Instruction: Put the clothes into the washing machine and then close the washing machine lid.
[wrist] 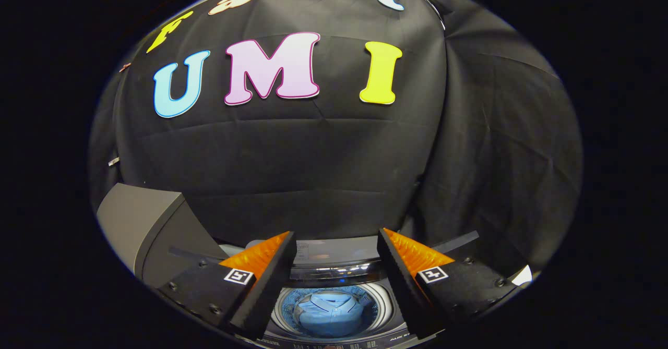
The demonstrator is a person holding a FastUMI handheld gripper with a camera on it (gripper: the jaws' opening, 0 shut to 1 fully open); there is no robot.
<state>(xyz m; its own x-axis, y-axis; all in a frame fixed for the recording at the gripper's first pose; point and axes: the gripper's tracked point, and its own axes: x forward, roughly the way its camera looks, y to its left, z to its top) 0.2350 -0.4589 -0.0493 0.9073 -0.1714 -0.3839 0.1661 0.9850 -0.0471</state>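
A top-loading washing machine (387,307) sits below me, seen between my fingers. A light blue shirt (330,312) lies folded inside its round drum. The lid (342,250) stands raised at the back of the opening, just past the fingertips. My gripper (336,233) hovers above the machine, open, with a wide gap and nothing between the fingers. The machine's control strip (365,343) shows along its near edge.
A grey box-shaped cabinet (141,224) stands to the left of the machine, close to the left finger. The black cloth wall (313,171) hangs right behind the machine. A small white thing (523,275) peeks out beyond the right finger.
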